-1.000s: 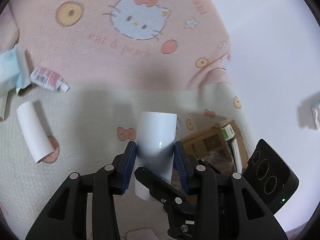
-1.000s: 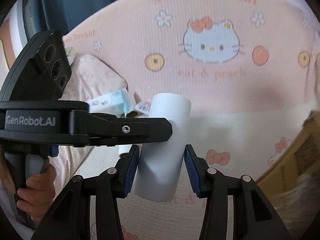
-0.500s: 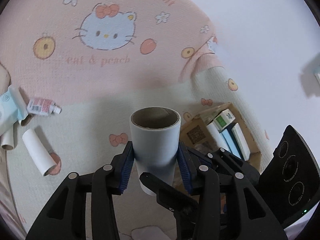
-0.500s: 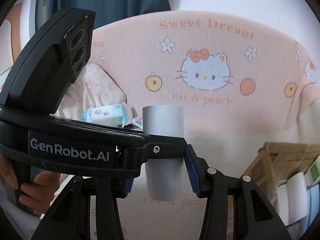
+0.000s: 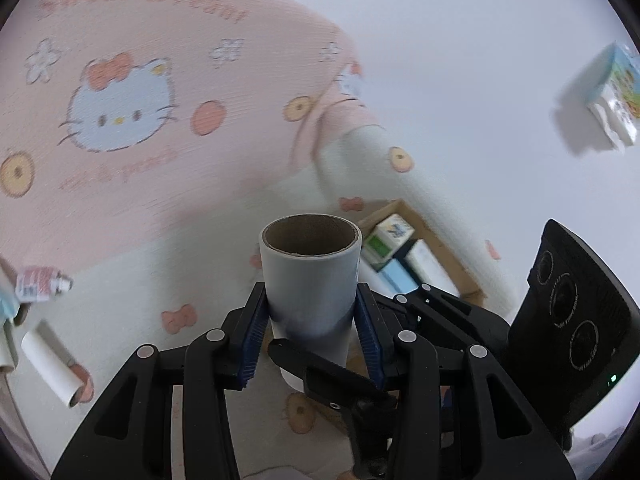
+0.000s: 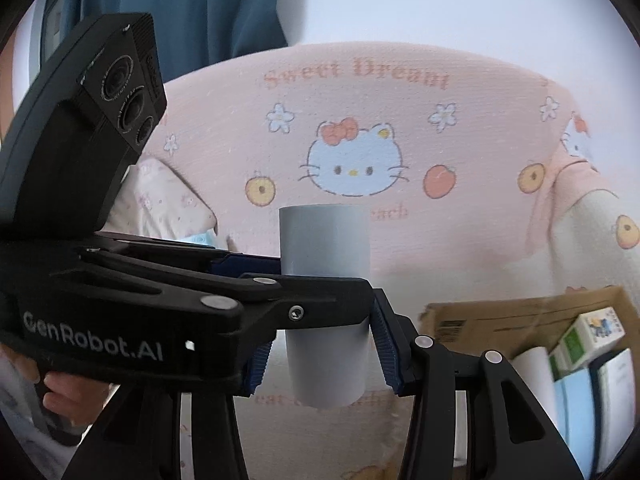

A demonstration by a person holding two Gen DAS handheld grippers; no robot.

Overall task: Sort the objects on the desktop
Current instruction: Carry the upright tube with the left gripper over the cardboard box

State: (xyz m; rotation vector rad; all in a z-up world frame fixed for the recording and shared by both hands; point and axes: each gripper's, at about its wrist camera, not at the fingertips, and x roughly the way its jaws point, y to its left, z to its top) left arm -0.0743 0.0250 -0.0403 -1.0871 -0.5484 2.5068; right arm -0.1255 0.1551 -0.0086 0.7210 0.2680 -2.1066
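A white cardboard tube (image 5: 310,276) stands upright in the air, its brown hollow end facing up. My left gripper (image 5: 310,296) is shut on its upper half, with a blue pad on either side. My right gripper (image 6: 326,344) is shut on the lower half of the same tube (image 6: 324,240). In the right wrist view the left gripper's finger (image 6: 224,300) crosses in front and hides the right gripper's left fingertip. A second white tube (image 5: 52,364) lies on the bedding at the left. An open cardboard box (image 6: 480,312) with packs and a roll in it sits low right.
A pink cat-print blanket (image 5: 120,112) covers the surface. A small red-and-white tube (image 5: 38,284) lies at the left edge and a blue pack (image 6: 200,238) behind the grippers. A tissue pack (image 5: 612,96) sits far right. A person's hand (image 6: 60,396) holds the left gripper.
Both grippers rose together with the tube. The tube went from tilted to upright. The cardboard box came further into both views.
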